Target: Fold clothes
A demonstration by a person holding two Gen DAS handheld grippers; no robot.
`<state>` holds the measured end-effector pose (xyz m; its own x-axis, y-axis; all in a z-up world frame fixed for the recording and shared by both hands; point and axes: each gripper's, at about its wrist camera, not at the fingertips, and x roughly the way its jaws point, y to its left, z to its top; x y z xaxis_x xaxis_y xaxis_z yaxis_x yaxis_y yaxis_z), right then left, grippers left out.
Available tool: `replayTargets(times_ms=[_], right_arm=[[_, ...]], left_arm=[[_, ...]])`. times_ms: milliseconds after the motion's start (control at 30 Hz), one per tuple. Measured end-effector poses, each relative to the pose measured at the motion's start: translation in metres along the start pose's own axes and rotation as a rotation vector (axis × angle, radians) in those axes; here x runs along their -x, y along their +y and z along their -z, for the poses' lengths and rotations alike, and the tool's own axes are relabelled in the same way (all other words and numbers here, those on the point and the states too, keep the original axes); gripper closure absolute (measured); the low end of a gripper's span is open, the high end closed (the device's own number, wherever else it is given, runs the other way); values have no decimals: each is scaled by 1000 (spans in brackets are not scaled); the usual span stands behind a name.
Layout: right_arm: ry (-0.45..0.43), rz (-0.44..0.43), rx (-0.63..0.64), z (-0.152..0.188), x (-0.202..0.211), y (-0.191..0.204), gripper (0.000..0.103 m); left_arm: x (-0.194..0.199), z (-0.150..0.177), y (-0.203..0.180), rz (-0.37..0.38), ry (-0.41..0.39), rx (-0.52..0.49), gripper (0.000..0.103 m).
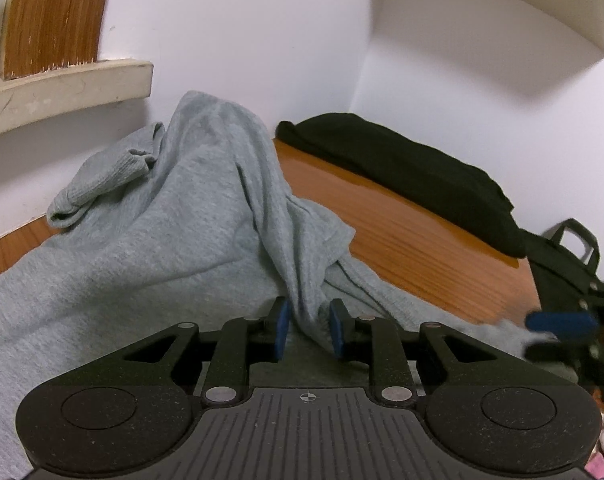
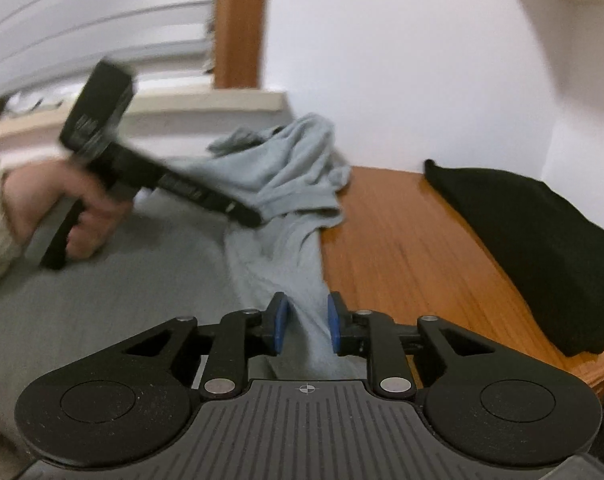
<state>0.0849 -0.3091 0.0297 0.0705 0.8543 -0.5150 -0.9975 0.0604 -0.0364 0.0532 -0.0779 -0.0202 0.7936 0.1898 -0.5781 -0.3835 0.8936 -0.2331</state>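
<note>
A crumpled light-grey knit garment lies heaped on the orange-brown wooden desk, rising in a peak against the white wall and spreading flat toward the cameras. A ridge of its fabric runs down between the blue pads of the left gripper, whose jaws stand narrow and pinch that fold. Just right of this ridge, a second strip of the same garment passes between the pads of the right gripper; its jaws are narrow too, with the cloth filling the gap, though whether the pads press it I cannot tell. In the right wrist view, a hand grips the left gripper's handle over the garment's flat part. Right of the garment, well apart across bare desk, lies a folded black cloth beside the wall.
</note>
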Motion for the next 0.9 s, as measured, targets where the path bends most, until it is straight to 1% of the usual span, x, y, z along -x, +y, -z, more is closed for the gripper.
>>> replayTargets(times_ms=[100,133,200,300,400,500,533,567,600,633,667,700,733,767,800,833,900], right_arm=[[3,1,-72,-4,-6,-15,78],[17,-5,-88,-4,-9,-19,77],[51,-28,-125,-3,-15,-26,73],[82,-56,-178,0,-21,-34,73],[97,-87,-172,2,-21,-30,73],[94,-89,-136,3,-17,-23,72],[92,-87,-124,3,-16,-21,74],[79,-75,-110,3,-13,-20,83],[53,-48,-96,2,-10,-19,87],[27,-22,-81,1,-6,-18,88],[2,4,-66,0,-2,-17,90],[-24,31,-51,-1,1,-16,91],[-57,76,-34,-3,6,-15,92],[-101,150,-14,-6,11,-15,92],[-143,222,-7,-10,15,-18,92],[-182,283,-12,-14,20,-23,92],[-243,405,-20,-22,26,-33,93]], left_arm=[[0,0,2,7,0,9,78],[0,0,1,8,-1,11,78],[1,0,1,8,-1,13,78],[1,0,0,9,-2,12,78],[2,0,0,10,-2,12,78],[1,0,0,10,-1,13,78],[2,-1,0,10,-1,12,78],[2,-1,0,10,-2,12,78],[2,-1,0,11,-2,13,77],[3,0,0,7,-7,13,76],[4,0,0,2,-15,14,72],[9,1,0,-15,-45,15,72],[17,2,0,-24,-105,23,72],[26,3,0,-34,-164,31,68],[33,2,1,-38,-208,48,61],[39,0,2,-37,-237,68,58],[45,-1,8,-25,-265,110,42]])
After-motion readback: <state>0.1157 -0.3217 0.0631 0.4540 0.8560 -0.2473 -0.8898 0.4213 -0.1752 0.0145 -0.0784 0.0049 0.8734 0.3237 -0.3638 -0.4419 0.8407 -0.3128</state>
